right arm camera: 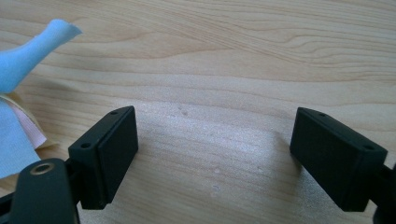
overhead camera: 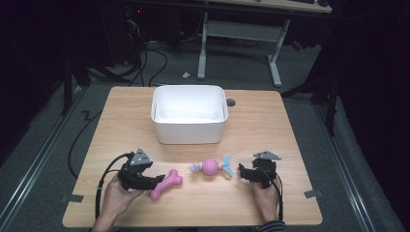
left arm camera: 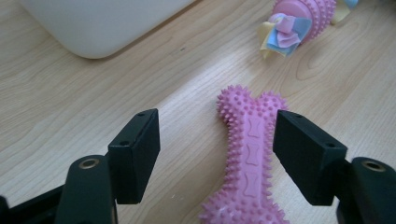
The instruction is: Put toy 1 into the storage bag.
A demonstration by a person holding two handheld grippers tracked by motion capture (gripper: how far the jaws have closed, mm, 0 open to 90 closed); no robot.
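Observation:
A pink spiky bone toy (overhead camera: 166, 184) lies on the wooden table near the front, left of centre. My left gripper (overhead camera: 155, 181) is open at the bone's left end; in the left gripper view the pink spiky bone toy (left arm camera: 250, 158) lies between the wide-apart jaws, close to the right-hand one. A pink ball toy with blue and yellow fabric strips (overhead camera: 211, 166) lies to the right of the bone, and also at the top of the left gripper view as the pink ball toy (left arm camera: 299, 21). My right gripper (overhead camera: 243, 173) is open just right of its blue fabric strips (right arm camera: 28, 56), with bare wood between the jaws.
A white rectangular bin (overhead camera: 189, 114) stands at the back centre of the table (overhead camera: 270, 125), its corner (left arm camera: 93, 28) near the bone in the left gripper view. Dark floor, cables and a desk frame lie beyond the table.

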